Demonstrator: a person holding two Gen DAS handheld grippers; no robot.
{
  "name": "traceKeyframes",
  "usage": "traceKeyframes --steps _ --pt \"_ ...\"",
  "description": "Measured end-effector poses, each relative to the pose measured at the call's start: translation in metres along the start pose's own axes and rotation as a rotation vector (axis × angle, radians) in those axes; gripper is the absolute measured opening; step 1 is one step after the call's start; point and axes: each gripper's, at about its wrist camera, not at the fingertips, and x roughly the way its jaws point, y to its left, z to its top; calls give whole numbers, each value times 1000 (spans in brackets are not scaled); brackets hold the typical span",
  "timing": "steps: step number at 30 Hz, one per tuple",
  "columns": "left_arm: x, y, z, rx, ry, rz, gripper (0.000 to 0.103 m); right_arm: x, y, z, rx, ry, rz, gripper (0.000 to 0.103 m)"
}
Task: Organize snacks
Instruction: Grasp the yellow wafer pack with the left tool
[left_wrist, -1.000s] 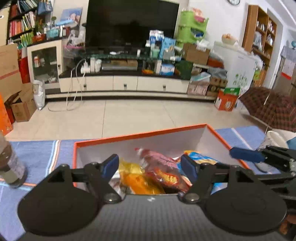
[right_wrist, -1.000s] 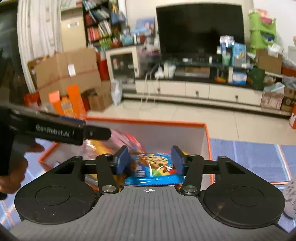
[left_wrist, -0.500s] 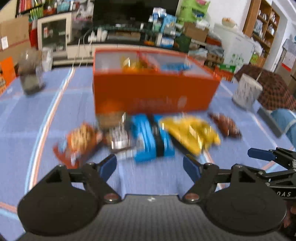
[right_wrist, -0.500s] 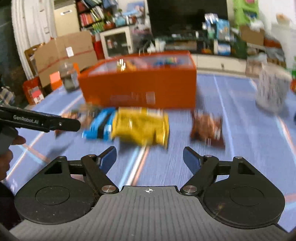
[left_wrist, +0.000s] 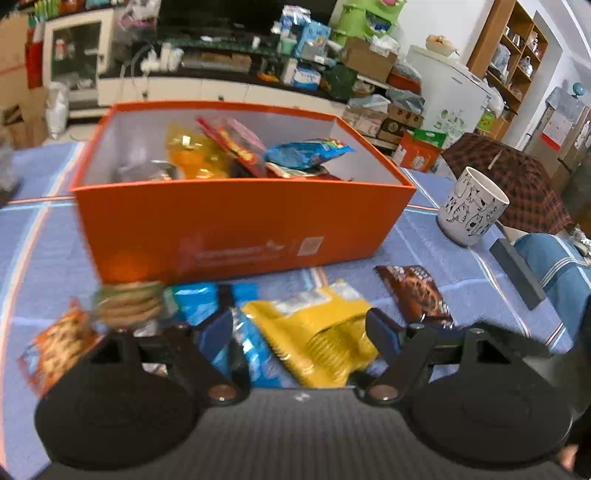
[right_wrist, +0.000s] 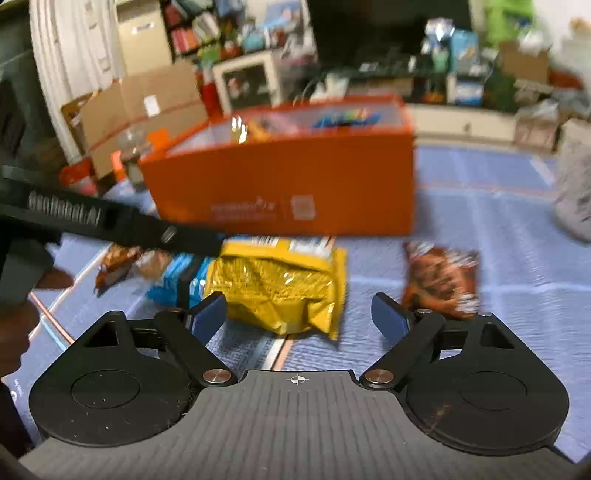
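Both the left gripper (left_wrist: 299, 330) and right gripper (right_wrist: 298, 314) were held open, empty. The yellow bag (left_wrist: 314, 339) was partly hidden. The blurred packet (left_wrist: 127, 301) perhaps held biscuits.

Snack packets (left_wrist: 310, 332) before the box (left_wrist: 236, 229), mug (left_wrist: 471, 206) right

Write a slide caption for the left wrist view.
Open left gripper over yellow snack bag, before the half-filled orange box.

The left gripper (left_wrist: 297, 332) and right gripper (right_wrist: 298, 319) are showing matte black linkages, round black discs at seven and five o'clock, silver pivot screws, blue finger pads (right_wrist: 388, 318) and a ribbed grey base. White lettering is running along the left gripper's black bar at nine o'clock in the right view.
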Motion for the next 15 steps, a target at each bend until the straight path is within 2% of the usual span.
traceKeyframes --steps 3,7,9,15 --pt "15 -6 9 26 35 -55 78 15 -1 1 41 28 60 76" --pt "20 -15 8 81 80 -67 77 20 7 -1 48 40 124 77" --pt "15 -19 0 114 87 -68 74 12 16 -4 5 22 137 78" --pt "-7 -32 -32 154 113 -82 78 -7 38 -25 -26 45 146 80"
